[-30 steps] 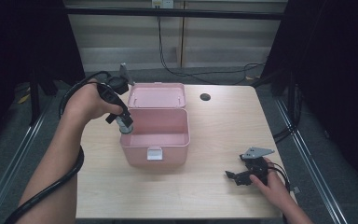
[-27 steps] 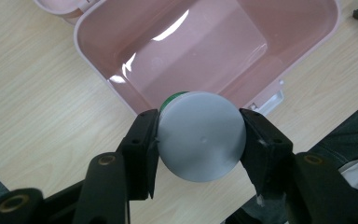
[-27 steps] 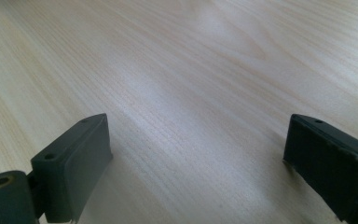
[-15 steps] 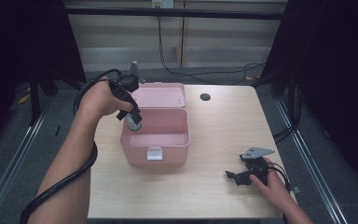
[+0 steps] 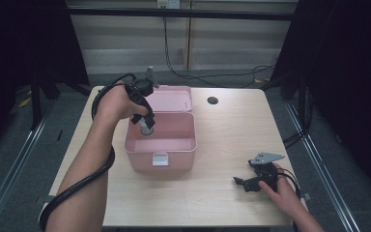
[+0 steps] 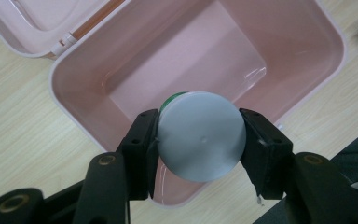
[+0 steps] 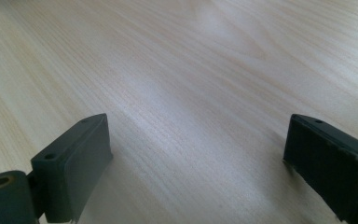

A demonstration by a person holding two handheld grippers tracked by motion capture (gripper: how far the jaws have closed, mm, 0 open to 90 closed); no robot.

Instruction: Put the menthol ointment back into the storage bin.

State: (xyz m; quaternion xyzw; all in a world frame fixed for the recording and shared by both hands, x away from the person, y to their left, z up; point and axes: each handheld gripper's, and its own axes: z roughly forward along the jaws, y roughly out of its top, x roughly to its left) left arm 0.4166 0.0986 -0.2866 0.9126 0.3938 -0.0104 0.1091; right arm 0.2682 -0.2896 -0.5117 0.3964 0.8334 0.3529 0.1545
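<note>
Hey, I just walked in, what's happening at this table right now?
A person is working at a wooden table with a gripper in each hand. The left gripper is shut on a small container with a round grey cap and holds it over the inside of an open pink box, whose lid lies flat behind it. The right gripper rests near the table's right front with its jaws open and nothing between them.
</note>
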